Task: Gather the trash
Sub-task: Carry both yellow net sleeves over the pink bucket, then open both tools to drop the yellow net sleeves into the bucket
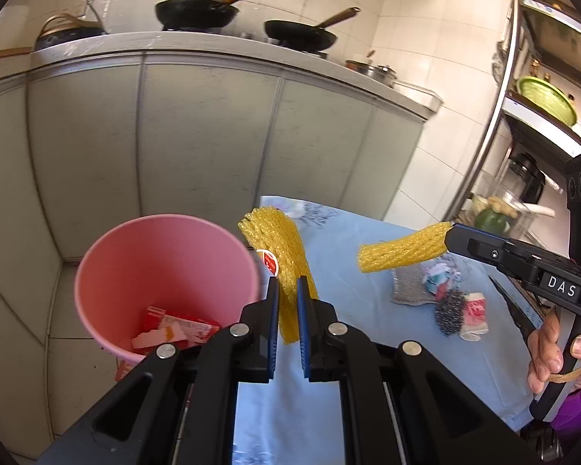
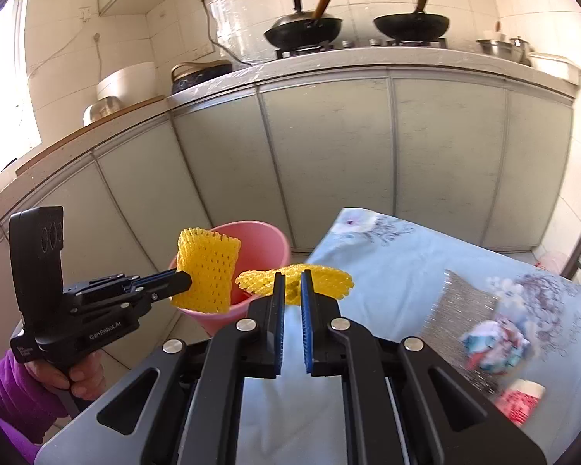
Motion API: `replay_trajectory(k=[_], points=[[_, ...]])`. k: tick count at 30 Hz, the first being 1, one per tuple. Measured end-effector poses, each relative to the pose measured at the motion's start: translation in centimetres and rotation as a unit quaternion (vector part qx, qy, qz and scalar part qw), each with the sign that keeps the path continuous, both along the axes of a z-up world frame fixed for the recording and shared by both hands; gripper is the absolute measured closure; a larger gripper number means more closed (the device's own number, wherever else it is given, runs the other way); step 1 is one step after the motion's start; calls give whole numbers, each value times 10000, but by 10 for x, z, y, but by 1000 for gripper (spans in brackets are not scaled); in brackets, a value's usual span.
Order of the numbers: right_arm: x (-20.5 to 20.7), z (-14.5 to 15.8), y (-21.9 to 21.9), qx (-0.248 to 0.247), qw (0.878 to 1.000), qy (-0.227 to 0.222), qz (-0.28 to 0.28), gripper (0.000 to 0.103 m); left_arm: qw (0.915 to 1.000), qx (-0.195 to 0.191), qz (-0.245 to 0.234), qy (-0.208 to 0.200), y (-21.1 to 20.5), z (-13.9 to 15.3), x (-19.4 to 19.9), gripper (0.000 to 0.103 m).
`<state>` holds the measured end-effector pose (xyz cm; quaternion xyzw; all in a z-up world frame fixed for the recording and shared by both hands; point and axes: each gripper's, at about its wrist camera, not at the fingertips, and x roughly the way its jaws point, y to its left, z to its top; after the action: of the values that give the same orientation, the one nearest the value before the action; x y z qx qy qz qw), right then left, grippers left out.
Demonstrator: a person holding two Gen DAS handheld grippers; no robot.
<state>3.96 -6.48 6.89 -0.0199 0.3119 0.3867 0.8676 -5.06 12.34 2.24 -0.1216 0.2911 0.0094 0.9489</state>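
foam net (image 1: 286, 271) upright in left claw (image 1: 287, 290) | second net (image 2: 294, 283) crosswise in right claw (image 2: 293, 283)

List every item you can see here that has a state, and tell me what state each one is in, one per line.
left gripper: shut on a yellow foam net
right gripper: shut on a second yellow foam net
pink bin: open, red packaging at the bottom
crumpled wrapper: lying on the blue tablecloth
steel scourer: lying on the cloth
left wok: lidded
right wok: uncovered
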Motion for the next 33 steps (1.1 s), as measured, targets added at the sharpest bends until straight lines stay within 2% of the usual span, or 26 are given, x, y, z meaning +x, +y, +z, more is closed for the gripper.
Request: replay_trajectory(k=[6, 17, 29, 32, 33], points=[[13, -10, 48, -54, 9990, 143, 422, 95, 9986, 169, 496, 69, 29, -11, -4, 95], [29, -43, 126, -357, 9949, 374, 864, 95, 9935, -3, 1037, 460, 76, -43, 1, 95], [38, -76, 163, -699, 9915, 575, 935, 95, 9897, -109, 1215, 753, 95, -67, 13, 94], [44, -81, 165, -712, 9899, 792, 939, 94, 9888, -92, 1267, 782, 96, -68, 17, 91], [45, -83, 165, -715, 9895, 841, 933, 94, 9884, -89, 1283, 809, 95, -69, 17, 87]])
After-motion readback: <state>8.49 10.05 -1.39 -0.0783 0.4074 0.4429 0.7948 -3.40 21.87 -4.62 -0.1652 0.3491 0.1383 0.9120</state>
